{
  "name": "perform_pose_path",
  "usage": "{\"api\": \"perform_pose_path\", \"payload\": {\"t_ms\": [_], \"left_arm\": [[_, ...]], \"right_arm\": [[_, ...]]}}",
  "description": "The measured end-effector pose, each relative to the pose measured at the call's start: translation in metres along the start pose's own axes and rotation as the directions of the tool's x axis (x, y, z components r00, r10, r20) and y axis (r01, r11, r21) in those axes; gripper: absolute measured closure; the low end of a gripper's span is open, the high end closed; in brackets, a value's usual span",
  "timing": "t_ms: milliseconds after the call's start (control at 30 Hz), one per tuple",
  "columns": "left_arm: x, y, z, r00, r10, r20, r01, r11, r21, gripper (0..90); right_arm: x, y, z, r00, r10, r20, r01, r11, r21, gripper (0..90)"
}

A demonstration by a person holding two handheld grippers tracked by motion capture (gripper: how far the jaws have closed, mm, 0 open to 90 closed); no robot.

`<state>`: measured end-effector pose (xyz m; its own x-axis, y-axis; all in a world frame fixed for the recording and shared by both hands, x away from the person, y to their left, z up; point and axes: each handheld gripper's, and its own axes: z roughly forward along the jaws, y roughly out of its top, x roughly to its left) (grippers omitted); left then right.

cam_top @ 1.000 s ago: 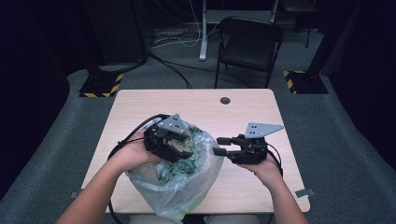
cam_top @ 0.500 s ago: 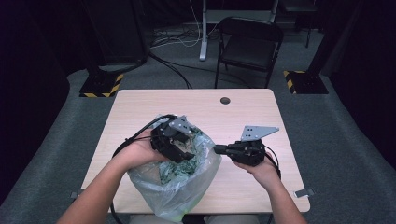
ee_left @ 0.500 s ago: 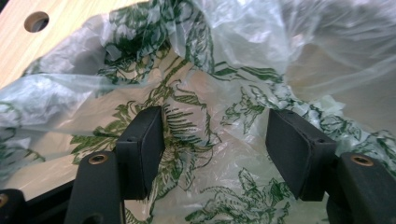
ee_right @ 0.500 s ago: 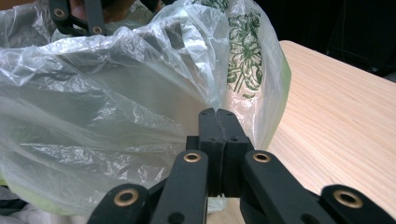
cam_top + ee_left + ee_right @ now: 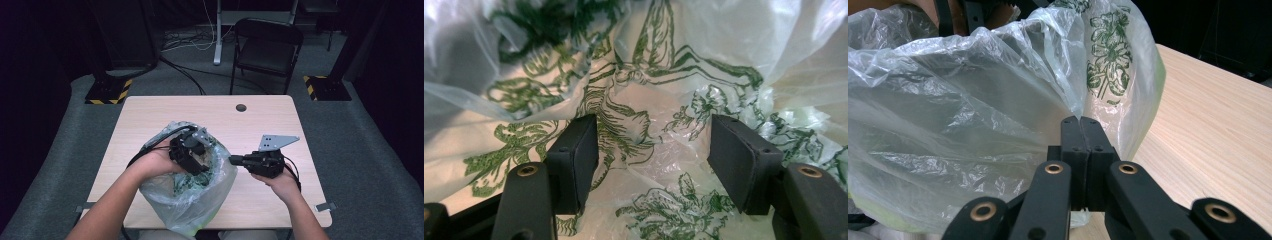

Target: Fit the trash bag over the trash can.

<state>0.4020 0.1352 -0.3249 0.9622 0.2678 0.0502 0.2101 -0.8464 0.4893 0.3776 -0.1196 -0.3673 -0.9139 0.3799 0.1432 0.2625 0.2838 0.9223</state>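
Dark studio, grey carpet, a folding chair (image 5: pixel 267 47) at the far side, light wood table (image 5: pixel 165 112) in the middle.

High view: a clear plastic bag (image 5: pixel 187 200) with green print sits near the table's near edge, mouth up. The left gripper (image 5: pixel 192 156) is down inside the mouth, pointing into the bag, with the person's left hand (image 5: pixel 155 162) on the bag's left rim. The right gripper (image 5: pixel 235 160) lies level just right of the bag, nose pointing left at the bag's right wall, jaws together. So the bag lies left of the right gripper and under and around the left one. The left is the nearer arm, already inside.

Left gripper view: jaws stand fairly wide, nothing pressed between the pads (image 5: pixel 574 155). Crumpled printed film of the bag (image 5: pixel 644 110) lies ahead and below in the gap, apart from both pads as far as I can tell. No separate item is visible inside, just folds.

Right gripper view: jaws closed tight, having just been closing. The fingertips (image 5: pixel 1081 132) sit right at the bag (image 5: pixel 963 120) wall, where a fold of film meets the tips. They probably pinch the film, but the contact itself is hidden. Bare table (image 5: pixel 1208 130) runs off to the right. The bag's rim rises above and left of the tips, so any pull to open the mouth would go rightward, away from the left gripper.
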Motion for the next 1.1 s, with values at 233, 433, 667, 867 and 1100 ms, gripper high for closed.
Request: {"api": "perform_pose_path", "payload": {"t_ms": [233, 433, 667, 867, 1100], "left_arm": [[0.000, -0.001, 0.009, 0.9999, 0.008, -0.006, -0.008, 0.9981, 0.061, 36.0], [-0.001, -0.001, 0.015, 0.9997, 0.022, -0.003, -0.022, 0.9946, 0.101, 36.4], [-0.002, -0.003, 0.021, 0.9994, 0.032, 0.010, -0.033, 0.9883, 0.149, 37.7], [-0.003, -0.002, 0.019, 0.9993, 0.037, 0.008, -0.038, 0.9872, 0.155, 37.7], [-0.009, 0.005, -0.012, 0.9978, 0.066, -0.008, -0.065, 0.9939, 0.090, 37.8]], "right_arm": [[0.000, 0.000, 0.001, 1.0000, 0.002, -0.002, -0.002, 1.000, 0.000, 90.0], [0.000, -0.001, 0.002, 1.0000, 0.001, -0.004, -0.001, 1.000, 0.002, 90.0], [0.001, -0.001, 0.003, 1.0000, 0.000, -0.005, 0.000, 1.000, 0.002, 90.0], [0.001, -0.001, 0.003, 1.0000, -0.001, -0.001, 0.001, 1.000, 0.001, 90.0], [0.001, -0.001, 0.002, 1.0000, 0.001, 0.002, -0.001, 1.000, -0.005, 90.0]]}}
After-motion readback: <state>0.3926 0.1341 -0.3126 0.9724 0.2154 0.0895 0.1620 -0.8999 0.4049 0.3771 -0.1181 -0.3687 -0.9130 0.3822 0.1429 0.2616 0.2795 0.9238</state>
